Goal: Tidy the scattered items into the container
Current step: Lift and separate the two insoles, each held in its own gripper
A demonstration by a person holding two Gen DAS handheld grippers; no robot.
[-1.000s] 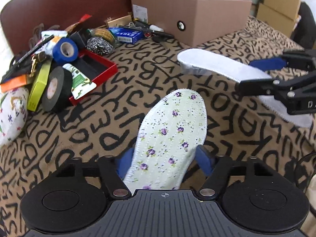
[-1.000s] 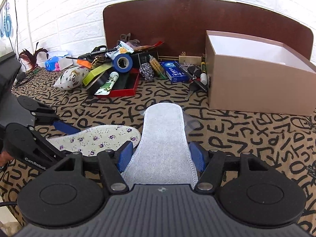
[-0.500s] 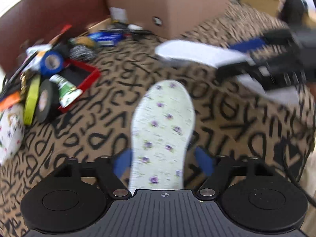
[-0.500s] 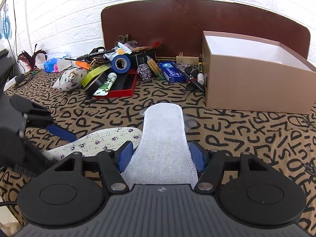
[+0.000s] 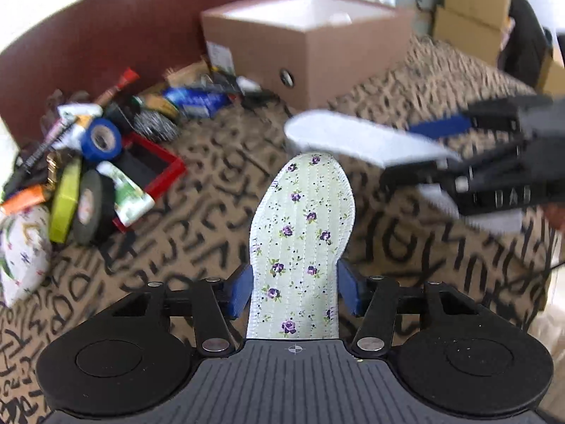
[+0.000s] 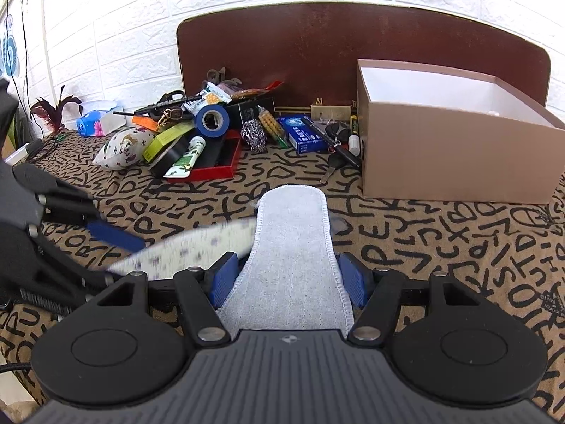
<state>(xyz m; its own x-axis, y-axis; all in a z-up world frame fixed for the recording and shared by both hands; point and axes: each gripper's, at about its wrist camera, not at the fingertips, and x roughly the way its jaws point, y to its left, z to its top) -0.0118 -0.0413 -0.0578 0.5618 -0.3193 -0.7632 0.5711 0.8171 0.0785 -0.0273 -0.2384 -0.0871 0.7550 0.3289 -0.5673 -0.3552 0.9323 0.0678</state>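
Two insoles held aloft, carry toward the box under way.

The left gripper (image 5: 295, 289) pinched the heel end of a floral insole (image 5: 303, 233), flat, quilted cloth with a stitched rim; the right gripper (image 6: 286, 279) likewise clamped a grey insole (image 6: 293, 247) of towelling-like fabric. Both insoles stuck out forward above the letter-patterned cloth (image 6: 441, 247), their toes close together. The transport step seemed in hand; next, each limp sole would need lifting over the rim of the open cardboard box (image 6: 452, 155) at the cloth's far right edge, then releasing. A heap of tape rolls (image 6: 211, 120), a red tray (image 6: 226, 168) and a metal scourer (image 6: 255, 136) lay along the far edge, left of the box.
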